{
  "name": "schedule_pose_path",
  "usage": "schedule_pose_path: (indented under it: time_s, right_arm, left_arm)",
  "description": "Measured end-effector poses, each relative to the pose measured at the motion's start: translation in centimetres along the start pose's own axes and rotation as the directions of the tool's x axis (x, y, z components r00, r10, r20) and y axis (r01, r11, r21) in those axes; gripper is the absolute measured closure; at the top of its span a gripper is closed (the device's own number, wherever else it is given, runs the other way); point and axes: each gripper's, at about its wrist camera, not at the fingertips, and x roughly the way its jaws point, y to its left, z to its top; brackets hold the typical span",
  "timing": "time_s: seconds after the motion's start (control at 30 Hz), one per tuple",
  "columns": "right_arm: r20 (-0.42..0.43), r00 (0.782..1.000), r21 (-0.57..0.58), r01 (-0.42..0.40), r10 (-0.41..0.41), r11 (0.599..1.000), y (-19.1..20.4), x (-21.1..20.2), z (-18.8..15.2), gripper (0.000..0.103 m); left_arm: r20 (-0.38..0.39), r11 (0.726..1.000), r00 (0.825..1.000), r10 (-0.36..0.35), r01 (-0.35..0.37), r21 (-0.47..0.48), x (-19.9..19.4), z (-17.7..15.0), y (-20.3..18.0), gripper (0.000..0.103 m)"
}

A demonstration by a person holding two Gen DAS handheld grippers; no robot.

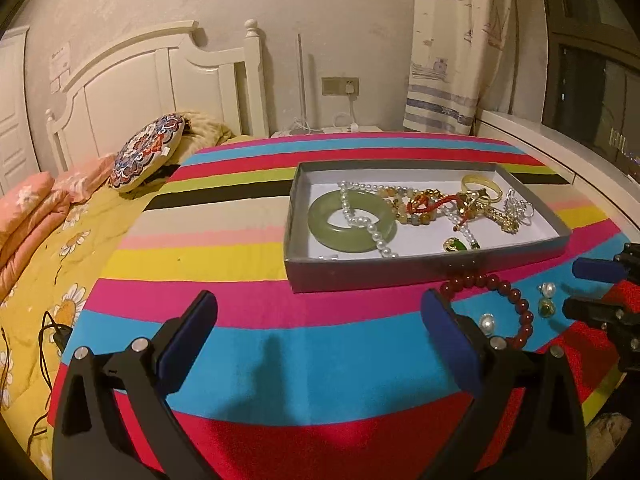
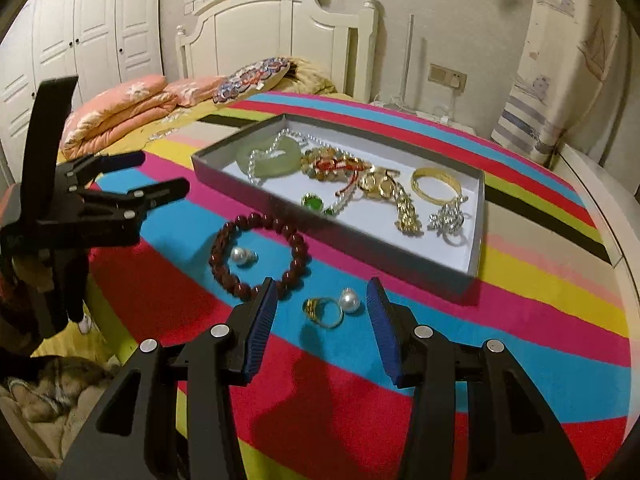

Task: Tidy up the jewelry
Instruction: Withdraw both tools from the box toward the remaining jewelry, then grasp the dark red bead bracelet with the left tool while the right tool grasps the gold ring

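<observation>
A grey box (image 1: pixel 400 276) (image 2: pixel 224 178) on the striped cloth holds a jade bangle (image 1: pixel 332 232) (image 2: pixel 288 156), pearl strands, gold bangle (image 2: pixel 436 188) and chains. Outside it lie a dark red bead bracelet (image 2: pixel 298 254) (image 1: pixel 516 300), a pearl (image 2: pixel 243 257) (image 1: pixel 487 323) inside its loop, a gold ring (image 2: pixel 324 311) (image 1: pixel 546 307) and a second pearl (image 2: pixel 349 301) (image 1: pixel 548 289). My right gripper (image 2: pixel 322 322) is open, empty, its fingers either side of the ring and pearl. My left gripper (image 1: pixel 320 336) is open and empty over bare cloth, left of the bracelet.
The striped cloth (image 1: pixel 240 360) covers a round table. A bed with white headboard (image 1: pixel 160 76), a patterned cushion (image 1: pixel 146 158) and folded pink quilts (image 2: pixel 120 112) lies behind and left. A curtain (image 1: pixel 452 40) and window ledge are at the right.
</observation>
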Motion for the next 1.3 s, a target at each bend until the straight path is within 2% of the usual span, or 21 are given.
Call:
schedule_pose_path:
  time_s: [0.23,0.5,1.1,1.17,1.2,1.3]
  right_arm:
    - [-0.027,1.000,0.008,0.000,0.000,1.000,-0.1,1.0,-0.2,0.060]
    - [-0.073,0.997,0.019,-0.003,0.004,1.000,-0.5,2.5,-0.4,0.078]
    - [0.004,1.000,0.034,-0.026,0.026,0.999,-1.4,0.0,-1.0,0.080]
    - [0.013,1.000,0.038,-0.018,0.017,0.999,-1.7,-0.3,-1.0,0.080]
    - [0.016,1.000,0.040,-0.014,0.013,0.999,-1.9,-0.4,-1.1,0.080]
    - [0.028,1.000,0.058,-0.005,0.003,0.998,-2.5,-0.8,-1.1,0.080]
  left_arm:
    - [-0.008,1.000,1.000,-0.009,0.009,-0.011,0.2,0.0,0.1,0.002]
    - [-0.014,1.000,1.000,-0.013,0.013,-0.010,0.4,0.0,0.2,0.002]
    - [-0.054,0.999,0.998,-0.028,0.027,-0.019,0.8,0.1,0.2,0.002]
    - [-0.070,0.997,0.995,-0.070,0.069,-0.027,0.7,0.0,-0.3,0.002]
    - [-0.085,0.992,0.989,-0.118,0.115,-0.045,0.6,0.0,-0.6,0.002]
    - [-0.113,0.981,0.975,-0.192,0.186,-0.061,0.8,0.2,-1.9,0.002]
